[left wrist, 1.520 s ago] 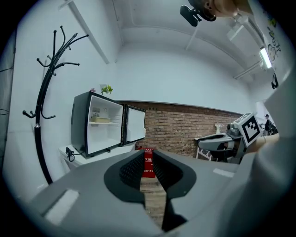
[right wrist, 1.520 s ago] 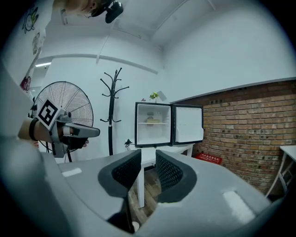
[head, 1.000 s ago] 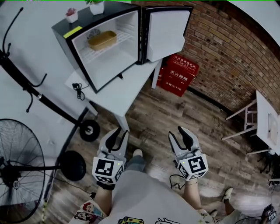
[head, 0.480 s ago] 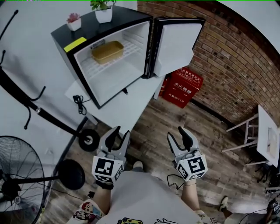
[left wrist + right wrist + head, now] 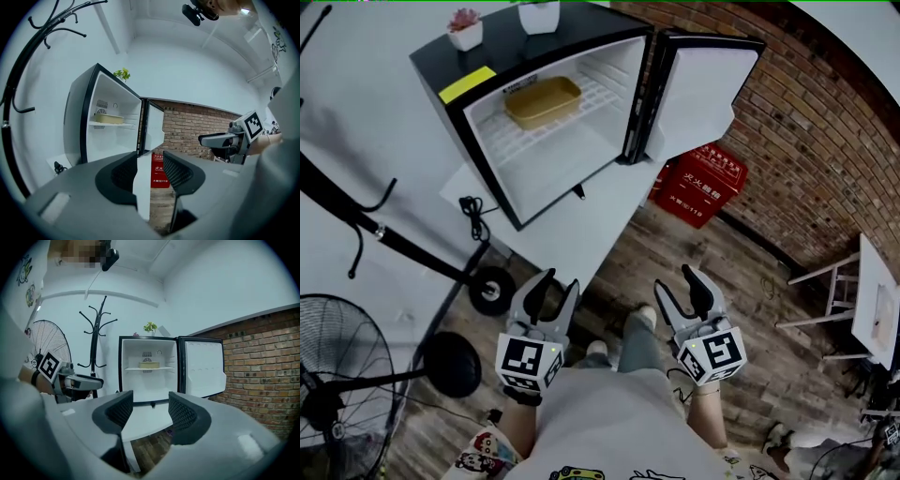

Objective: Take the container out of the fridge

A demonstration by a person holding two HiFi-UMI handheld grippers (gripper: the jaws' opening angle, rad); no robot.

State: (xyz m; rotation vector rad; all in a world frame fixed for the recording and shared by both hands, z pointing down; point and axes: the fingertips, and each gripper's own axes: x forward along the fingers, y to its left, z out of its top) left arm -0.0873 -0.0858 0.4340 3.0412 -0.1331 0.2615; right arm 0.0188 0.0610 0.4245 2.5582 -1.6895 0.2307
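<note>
Stepping forward, the person now has the fridge sitting further right in the head view than a second ago, with a leg swinging out between the two tools. The tan container lies on the upper wire shelf, toward the back left of the cabinet, well apart from both grippers. The door stands swung wide to the right, above a red crate on the floor. The left gripper and right gripper hang low in front of the body, short of the white table that carries the fridge. The jaws of both are opening and nothing sits between them. The approach is likely only beginning. It probably goes best with the spread jaws kept wide and level, entering above the shelf and clear of the door edge. One rim of the shallow container should be between the pads before they close
</note>
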